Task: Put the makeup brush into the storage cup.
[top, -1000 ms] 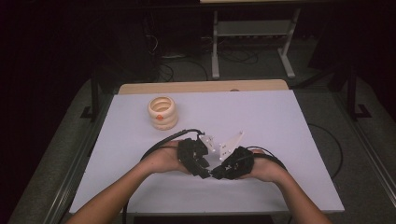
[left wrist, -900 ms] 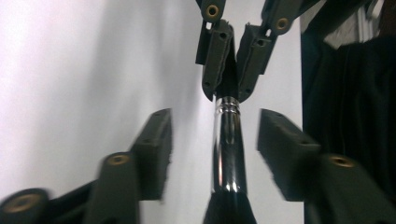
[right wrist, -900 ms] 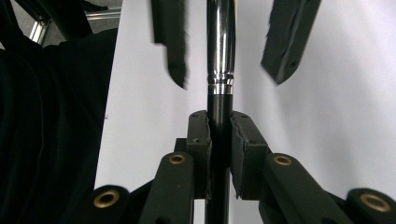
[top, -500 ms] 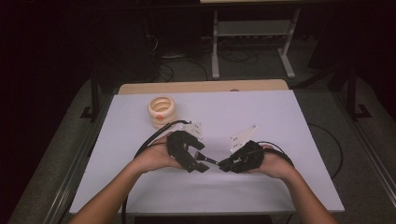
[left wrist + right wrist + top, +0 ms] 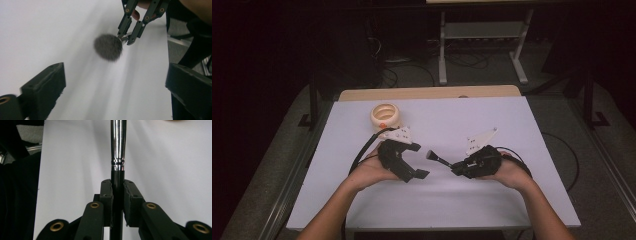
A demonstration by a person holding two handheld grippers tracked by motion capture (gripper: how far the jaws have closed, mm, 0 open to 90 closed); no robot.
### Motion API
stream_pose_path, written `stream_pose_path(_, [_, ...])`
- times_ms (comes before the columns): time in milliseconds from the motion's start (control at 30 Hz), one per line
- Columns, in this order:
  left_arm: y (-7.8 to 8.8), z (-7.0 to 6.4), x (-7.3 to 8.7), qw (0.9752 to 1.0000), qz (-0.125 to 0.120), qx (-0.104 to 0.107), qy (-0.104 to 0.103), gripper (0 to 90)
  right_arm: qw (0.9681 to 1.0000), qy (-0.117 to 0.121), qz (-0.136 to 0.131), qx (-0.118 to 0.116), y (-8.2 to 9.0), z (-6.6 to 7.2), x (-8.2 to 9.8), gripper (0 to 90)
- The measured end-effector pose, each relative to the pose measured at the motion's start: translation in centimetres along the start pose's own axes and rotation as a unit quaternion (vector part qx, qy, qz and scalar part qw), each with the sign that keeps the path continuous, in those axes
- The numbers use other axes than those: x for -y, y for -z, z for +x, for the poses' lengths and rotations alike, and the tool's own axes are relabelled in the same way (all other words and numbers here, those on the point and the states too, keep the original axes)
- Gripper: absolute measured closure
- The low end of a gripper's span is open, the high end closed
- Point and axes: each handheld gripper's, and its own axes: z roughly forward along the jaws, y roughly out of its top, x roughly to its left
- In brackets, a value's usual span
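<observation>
The right gripper (image 5: 455, 168) is clamped on the black handle of a makeup brush (image 5: 438, 159), jaws squeezing the shaft just below the silver ferrule (image 5: 117, 142), so the bristle head (image 5: 108, 47) sticks out level towards nine o'clock, above the white table (image 5: 492, 210). That grip low on the handle looks chosen to leave the head free.

Opposite it, the left gripper (image 5: 417, 160) has just been opening: its jaws stand wide apart with nothing between them, and the brush head floats a little beyond their tips at about three o'clock. I'd judge it has let go of the brush end.

Both hands rest low near the table's front edge, forearms coming in from six o'clock, grippers pointed at each other.

Further out, at eleven o'clock from the left hand (image 5: 371, 172), sits a cream round holder (image 5: 385, 116).
</observation>
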Motion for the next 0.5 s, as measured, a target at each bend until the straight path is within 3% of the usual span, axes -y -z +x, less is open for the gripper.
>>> stream_pose_path(100, [0.3, 0.2, 0.3, 0.9996, -0.024, -0.011, 0.005, 0.0, 0.9997, -0.018, -0.011, 0.014, 0.7, -0.1, 0.0, 78.3])
stream_pose_path(167, [0.5, 0.3, 0.5, 0.9995, -0.025, -0.016, 0.01, 0.0, 0.9987, -0.036, -0.025, 0.025, 1.2, -0.2, 0.0, 78.3])
stream_pose_path(200, [0.6, 0.4, 0.7, 0.999, -0.04, -0.018, 0.013, 0.0, 0.9984, -0.039, -0.028, 0.029, 1.3, -0.2, 0.0, 78.3])
stream_pose_path(233, [0.6, 0.4, 0.7, 0.999, -0.04, -0.018, 0.013, 0.0, 0.9984, -0.039, -0.028, 0.029, 1.3, -0.2, 0.0, 78.3])
stream_pose_path(300, [0.7, 0.4, 0.9, 0.9982, -0.054, -0.021, 0.015, 0.0, 0.996, -0.065, -0.048, 0.037, 1.6, -0.1, -0.2, 78.3])
stream_pose_path(500, [0.5, 0.3, 1.7, 0.995, -0.087, -0.041, 0.026, 0.0, 0.9936, -0.076, -0.069, 0.049, 1.5, 0.1, -0.7, 78.2])
